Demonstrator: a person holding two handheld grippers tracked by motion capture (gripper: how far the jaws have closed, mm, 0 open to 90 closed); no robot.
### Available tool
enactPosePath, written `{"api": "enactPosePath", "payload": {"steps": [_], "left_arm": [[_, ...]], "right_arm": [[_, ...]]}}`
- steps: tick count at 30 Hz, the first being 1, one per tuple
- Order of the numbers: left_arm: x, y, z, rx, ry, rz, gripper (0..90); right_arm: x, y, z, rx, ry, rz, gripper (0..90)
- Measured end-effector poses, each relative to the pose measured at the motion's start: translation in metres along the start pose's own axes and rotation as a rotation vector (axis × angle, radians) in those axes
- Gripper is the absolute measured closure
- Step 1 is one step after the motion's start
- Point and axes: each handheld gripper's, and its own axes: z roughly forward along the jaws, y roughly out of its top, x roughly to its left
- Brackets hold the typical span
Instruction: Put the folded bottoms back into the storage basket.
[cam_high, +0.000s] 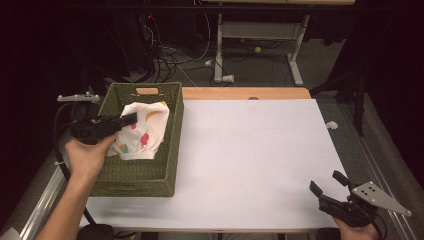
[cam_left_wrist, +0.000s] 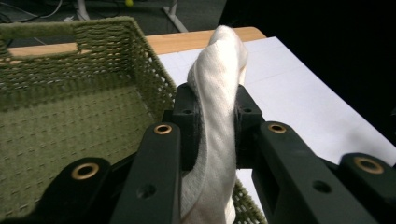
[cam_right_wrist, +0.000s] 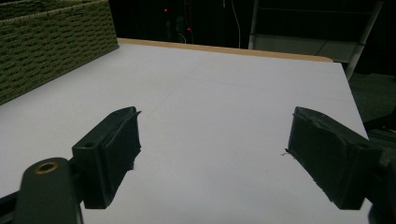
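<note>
Currently, we have the left hand-held gripper (cam_high: 131, 119) pinching the white fruit-printed cloth (cam_high: 141, 130) over the green woven basket (cam_high: 170, 150); whether the cloth is going in or coming out we cannot tell. The right hand-held gripper (cam_high: 328, 186) rests spread and empty over the white counter (cam_high: 250, 155).

Table (cam_high: 250, 150) with white sheet and basket.
A wood-edged top under a white sheet (cam_high: 260, 170) — a green woven basket (cam_high: 150, 180) stands at its left end.

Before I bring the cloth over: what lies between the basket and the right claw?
In the high view, bare white tabletop separates the basket from the right claw.
</note>
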Motion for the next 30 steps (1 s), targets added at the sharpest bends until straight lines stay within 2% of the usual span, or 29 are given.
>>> {"api": "enactPosePath", "payload": {"steps": [10,15,23,30], "left_arm": [[0.018,-0.005,0.000,0.005,0.063,-0.014,74.7],[0.024,-0.005,0.004,0.015,0.076,-0.020,74.6],[0.037,-0.005,0.015,0.027,0.103,-0.044,74.7],[0.048,-0.002,0.034,0.069,0.126,-0.055,74.6]], "right_arm": [[0.000,0.000,0.000,0.002,-0.001,0.000,17.5],[0.000,0.000,0.000,-0.001,-0.002,0.000,17.5],[0.000,0.000,0.000,-0.002,-0.002,0.002,17.5],[0.000,0.000,0.000,0.000,0.000,0.003,17.5]]}}
